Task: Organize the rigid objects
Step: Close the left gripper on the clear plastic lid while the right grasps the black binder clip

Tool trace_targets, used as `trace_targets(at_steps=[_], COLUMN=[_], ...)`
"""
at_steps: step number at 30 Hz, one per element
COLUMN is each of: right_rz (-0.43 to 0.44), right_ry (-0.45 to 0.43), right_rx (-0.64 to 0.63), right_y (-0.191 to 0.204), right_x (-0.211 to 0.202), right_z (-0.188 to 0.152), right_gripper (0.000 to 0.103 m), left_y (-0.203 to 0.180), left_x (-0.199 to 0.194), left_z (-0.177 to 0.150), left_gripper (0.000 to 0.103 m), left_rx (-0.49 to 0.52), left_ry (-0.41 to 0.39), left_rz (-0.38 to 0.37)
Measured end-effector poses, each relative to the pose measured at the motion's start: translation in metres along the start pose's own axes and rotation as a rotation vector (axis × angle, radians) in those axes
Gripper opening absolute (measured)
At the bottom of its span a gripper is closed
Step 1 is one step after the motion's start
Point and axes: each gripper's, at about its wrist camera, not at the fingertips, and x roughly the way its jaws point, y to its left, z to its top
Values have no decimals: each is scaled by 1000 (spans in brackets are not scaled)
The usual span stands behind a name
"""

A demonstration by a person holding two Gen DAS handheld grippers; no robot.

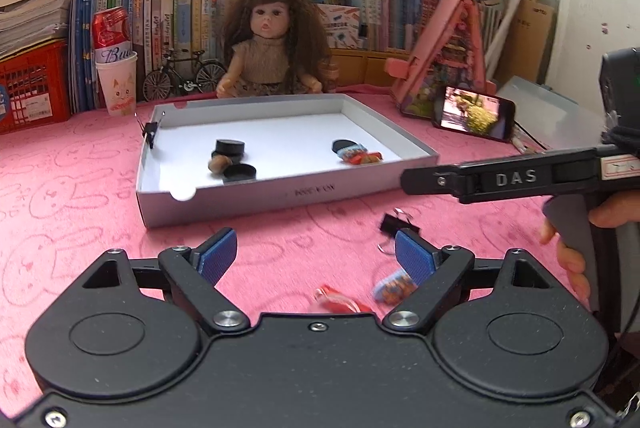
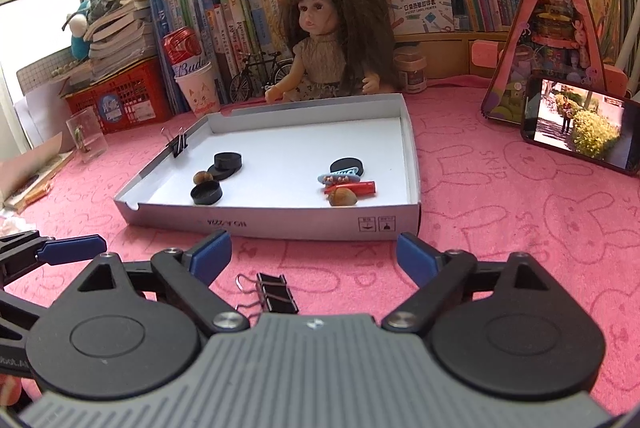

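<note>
A shallow grey box (image 1: pixel 240 203) (image 2: pixel 280 226) stands on the pink cloth. It holds black round lids (image 2: pixel 228 161), nuts (image 2: pixel 343 196), a blue hair clip (image 2: pixel 340 175) and a red piece (image 2: pixel 356 187), with a binder clip (image 2: pixel 179 143) on its left wall. My left gripper (image 1: pixel 316 254) is open above the cloth in front of the box. A red piece (image 1: pixel 340 302) and a blue clip (image 1: pixel 394 286) lie near its right finger, a black binder clip (image 1: pixel 398 226) just beyond. My right gripper (image 2: pixel 314 254) is open, with a few black binder clips (image 2: pixel 276 292) lying below between its fingers.
A doll (image 2: pixel 332 47) sits right behind the box. A lit phone (image 2: pixel 580 123) leans on a pink toy house (image 2: pixel 552 19) at the right. Books line the back, with a red crate (image 2: pixel 128 99), a paper cup (image 2: pixel 198 89) and a glass (image 2: pixel 86 139) at the left.
</note>
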Motion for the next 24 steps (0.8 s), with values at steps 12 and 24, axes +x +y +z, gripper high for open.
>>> trace_targets(at_steps=[12,24], right_rz=[-6,3], right_ry=[25,70], right_rx=[-116,-125], right_y=[16,25], right_x=[-4,12], right_z=[-17,-28], right_gripper=[79,75], left_y=[-11,-7], left_x=[-12,-10], left_z=[-30,-33], left_gripper=[59,34], left_rx=[60,18], left_ry=[55,62], left_rz=[-54,-27])
